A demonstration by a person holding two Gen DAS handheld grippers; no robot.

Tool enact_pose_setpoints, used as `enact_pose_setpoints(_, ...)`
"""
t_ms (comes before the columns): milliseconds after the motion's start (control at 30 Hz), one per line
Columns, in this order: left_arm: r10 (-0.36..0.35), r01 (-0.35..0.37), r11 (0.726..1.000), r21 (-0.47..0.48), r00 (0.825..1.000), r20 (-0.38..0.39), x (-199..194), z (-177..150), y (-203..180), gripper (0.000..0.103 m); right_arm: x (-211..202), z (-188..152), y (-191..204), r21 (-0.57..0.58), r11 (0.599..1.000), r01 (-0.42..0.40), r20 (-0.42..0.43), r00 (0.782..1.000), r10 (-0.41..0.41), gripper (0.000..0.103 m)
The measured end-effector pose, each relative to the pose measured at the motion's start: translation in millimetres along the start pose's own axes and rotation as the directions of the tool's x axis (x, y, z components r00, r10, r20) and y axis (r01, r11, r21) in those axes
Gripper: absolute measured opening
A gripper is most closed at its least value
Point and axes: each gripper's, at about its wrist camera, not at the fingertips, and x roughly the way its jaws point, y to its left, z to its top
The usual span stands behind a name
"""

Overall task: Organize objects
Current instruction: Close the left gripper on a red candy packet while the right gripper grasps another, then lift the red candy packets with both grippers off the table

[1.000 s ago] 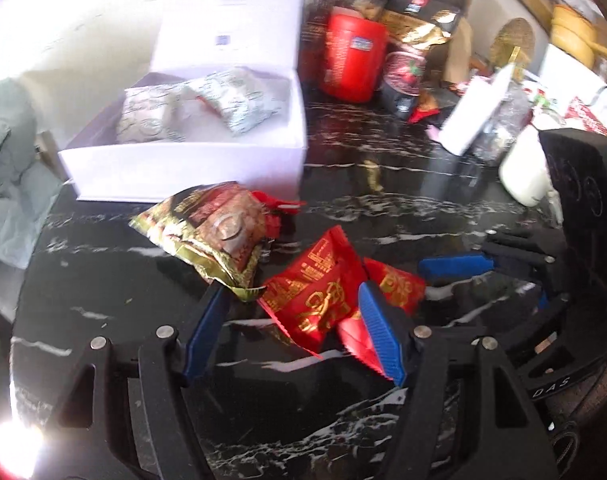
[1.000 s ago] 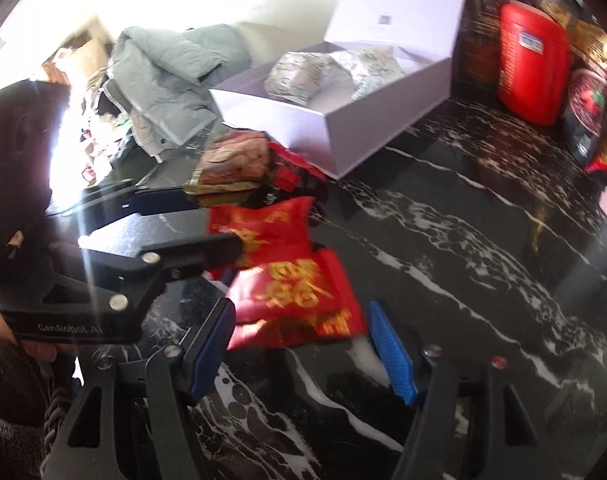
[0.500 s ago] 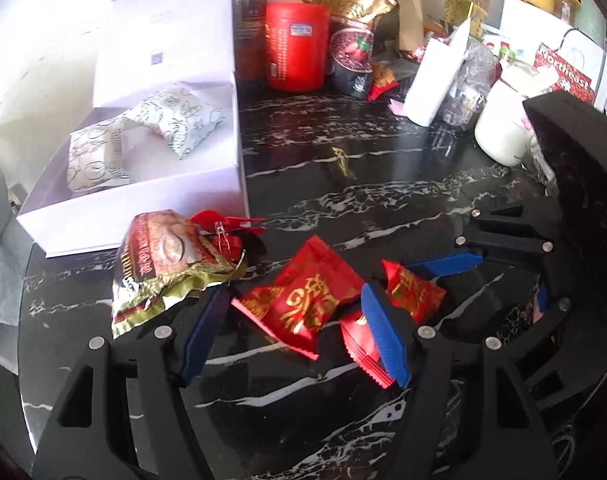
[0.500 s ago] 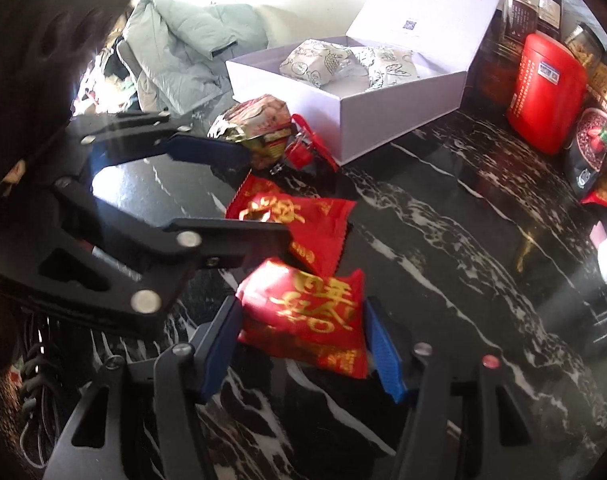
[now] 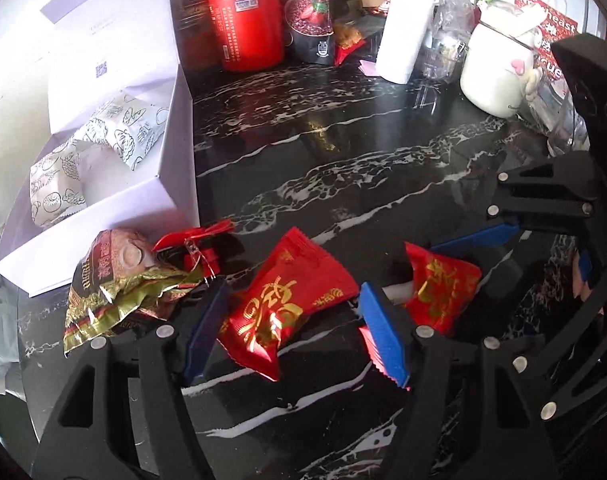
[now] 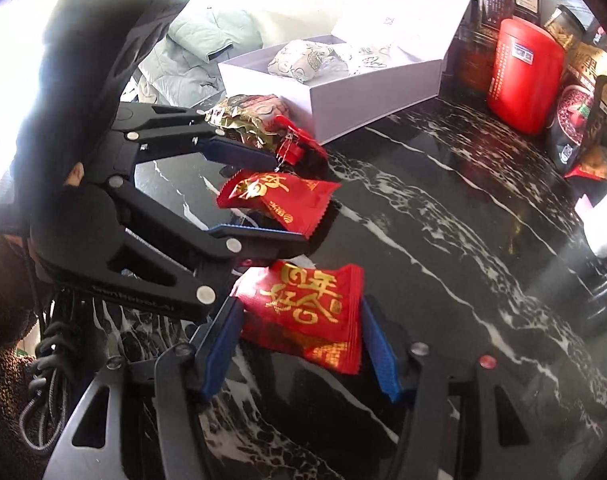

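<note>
Two red snack packets with gold lettering are held above the black marble table. My left gripper (image 5: 291,328) is shut on one red packet (image 5: 287,304), which also shows in the right wrist view (image 6: 277,198). My right gripper (image 6: 303,344) is shut on the other red packet (image 6: 307,312), which shows at the right of the left wrist view (image 5: 443,288). A gold-green snack packet (image 5: 115,276) and a small red wrapper (image 5: 195,240) lie beside the open white box (image 5: 171,184), which holds two white patterned packets (image 5: 103,140).
At the back of the table (image 5: 343,152) stand a red canister (image 5: 247,24), dark jars, snack bags, a white carton (image 5: 403,32) and a white mug (image 5: 495,72). A grey-green jacket (image 6: 199,56) lies off the table's far left.
Both grippers have closed on their red packets and lifted them off the table. The view has shifted so the box sits further left and the back clutter is closer.
</note>
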Motion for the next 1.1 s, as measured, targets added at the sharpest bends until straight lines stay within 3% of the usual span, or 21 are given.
enact_pose_setpoints(300, 0.034, -0.033, 0.999, 0.04, 0.999, -0.015, -7.3, -6.4, -17.7, 0.055, 3.2, -5.3, 13.6, -0.068, 0.997, 0.022, -0.006, 1.0, -0.022, 0.073)
enact_pose_setpoints(400, 0.079, -0.079, 0.997, -0.01, 0.996, -0.035, -8.0, -8.7, -15.8, 0.041, 3.9, -4.8, 12.9, -0.027, 0.999, 0.041, 0.001, 0.999, -0.041, 0.074)
enact_pose_setpoints(433, 0.071, -0.072, 0.997, -0.029, 0.997, -0.038, -9.5, -10.8, -13.7, 0.034, 4.3, -5.2, 13.8, -0.009, 0.999, 0.054, 0.006, 0.999, -0.054, 0.077)
enact_pose_setpoints(600, 0.022, -0.023, 0.997, -0.07, 0.999, -0.026, -16.0, -24.4, -8.8, 0.033, 9.9, -7.4, 30.0, -0.03, 0.992, 0.122, 0.014, 0.992, -0.122, 0.082)
enact_pose_setpoints(667, 0.007, -0.009, 0.996, -0.09, 1.0, -0.025, -16.2, -26.5, -6.4, 0.032, 10.2, -7.9, 31.4, -0.028, 0.991, 0.13, 0.022, 0.991, -0.129, 0.08)
enact_pose_setpoints(733, 0.002, -0.005, 0.994, -0.108, 1.0, -0.021, -16.4, -27.6, -4.6, 0.03, 8.5, -9.1, 31.2, -0.022, 0.991, 0.133, 0.031, 0.991, -0.132, 0.068)
enact_pose_setpoints(867, -0.013, 0.011, 0.989, -0.145, 1.0, -0.013, -19.0, -29.2, -2.0, 0.029, 5.5, -11.0, 27.0, -0.01, 0.991, 0.135, 0.031, 0.99, -0.135, 0.063)
enact_pose_setpoints(900, -0.015, 0.013, 0.988, -0.152, 1.0, -0.011, -20.1, -30.3, -2.1, 0.029, 4.7, -11.2, 26.2, -0.007, 0.99, 0.139, 0.031, 0.99, -0.139, 0.052)
enact_pose_setpoints(1100, -0.019, 0.02, 0.981, -0.193, 1.0, 0.003, -29.7, -35.5, -1.7, 0.028, -0.2, -10.5, 19.1, 0.039, 0.993, 0.114, 0.032, 0.993, -0.115, 0.052)
